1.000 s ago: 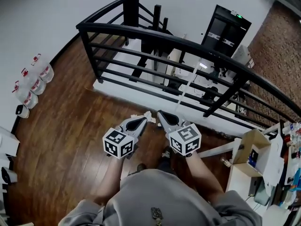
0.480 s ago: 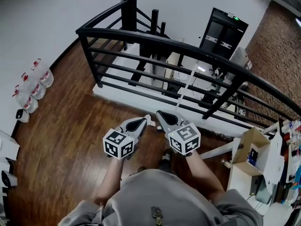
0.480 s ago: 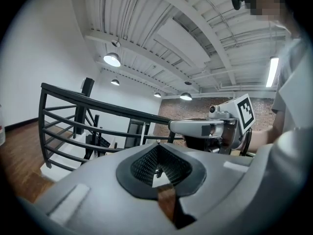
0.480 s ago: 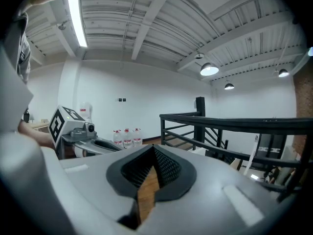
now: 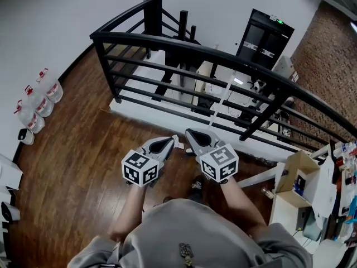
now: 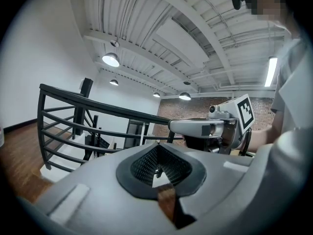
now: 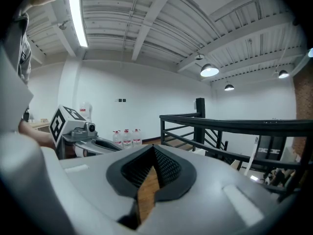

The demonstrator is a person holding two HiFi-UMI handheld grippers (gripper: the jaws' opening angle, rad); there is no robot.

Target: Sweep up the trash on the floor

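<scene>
Much of the head view is dark wooden floor (image 5: 72, 149), spreading from 12 o'clock round the left side to 7 o'clock. A black railing (image 5: 223, 54) curves across the top from 11 to 3 o'clock, with a white ledge (image 5: 162, 111) along its foot. The person's grey top (image 5: 189, 233) fills 6 o'clock, forearms reaching up toward the middle. A black cabinet (image 5: 266, 38) stands behind the railing at 1 o'clock. A cardboard box (image 5: 298, 175) sits at 4 o'clock. Several water bottles (image 5: 38, 100) with red caps line the wall at 9 o'clock.

Near the centre, the left tongs (image 5: 167, 142) and the right tongs (image 5: 191, 134) are held side by side, close together but apart, tips toward the ledge at 12 o'clock. In the left gripper view the left tongs (image 6: 157, 153) are pressed together with nothing between them; only a slit of floor and ledge shows through. In the right gripper view the right tongs (image 7: 153, 153) are likewise pressed together and empty.

A small pale scrap (image 5: 178, 143) shows just beside the left tips at 3 o'clock; I cannot tell whether it is trash on the floor.
</scene>
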